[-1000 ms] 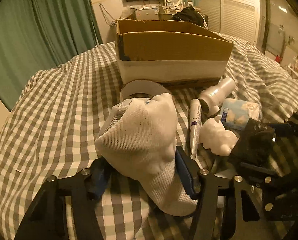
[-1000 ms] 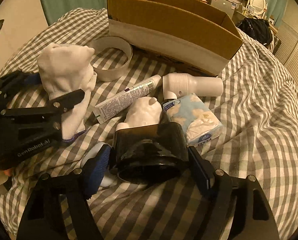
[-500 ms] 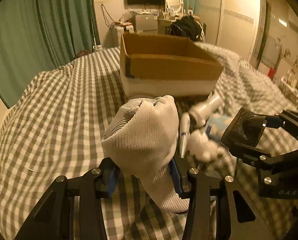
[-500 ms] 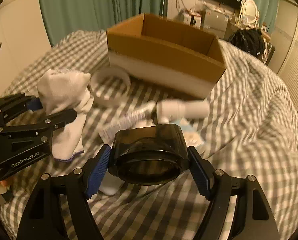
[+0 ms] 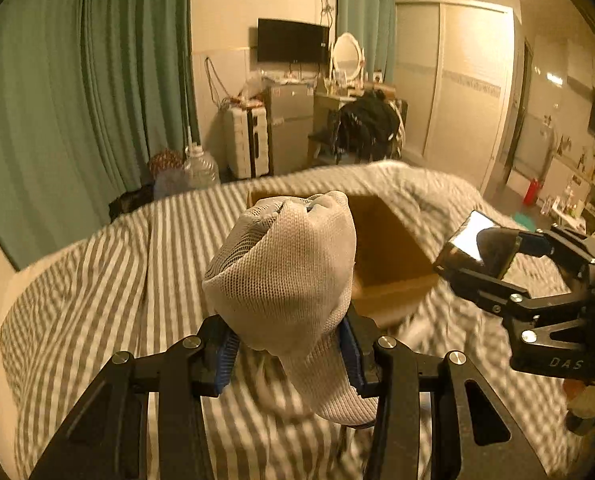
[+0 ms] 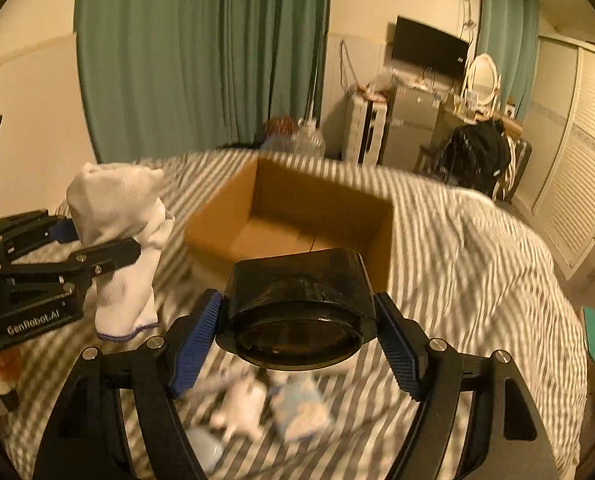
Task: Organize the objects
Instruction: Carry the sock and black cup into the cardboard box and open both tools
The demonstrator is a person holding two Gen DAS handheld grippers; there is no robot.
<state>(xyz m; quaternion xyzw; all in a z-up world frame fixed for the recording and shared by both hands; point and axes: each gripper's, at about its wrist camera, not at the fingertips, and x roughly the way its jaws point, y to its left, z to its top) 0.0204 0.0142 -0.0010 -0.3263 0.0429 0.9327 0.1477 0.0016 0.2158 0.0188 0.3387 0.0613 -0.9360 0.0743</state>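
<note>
My left gripper [image 5: 287, 350] is shut on a bundled white sock [image 5: 285, 276], held up above the checked bed. In the right wrist view the same white sock [image 6: 125, 236] hangs from the left gripper [image 6: 97, 240] at the left. My right gripper [image 6: 297, 336] is shut on a dark translucent cup [image 6: 297, 304], its blue pads pressing both sides. The cup [image 5: 479, 250] also shows at the right of the left wrist view, in the right gripper [image 5: 493, 258]. An open cardboard box [image 6: 297, 220] sits on the bed ahead of both grippers, and its inside looks bare.
Below the cup lie a white figurine [image 6: 241, 404] and a blue-white tissue pack [image 6: 301, 412], blurred, on the checked bedspread [image 6: 477, 280]. Green curtains [image 5: 77, 100], a small fridge [image 5: 289, 128], a chair with a black bag [image 5: 369, 124] and a wardrobe [image 5: 465, 92] stand beyond the bed.
Both grippers have risen well off the bed with the sock and the cup and tilted up, so the box now lies lower in view with its inside showing.
</note>
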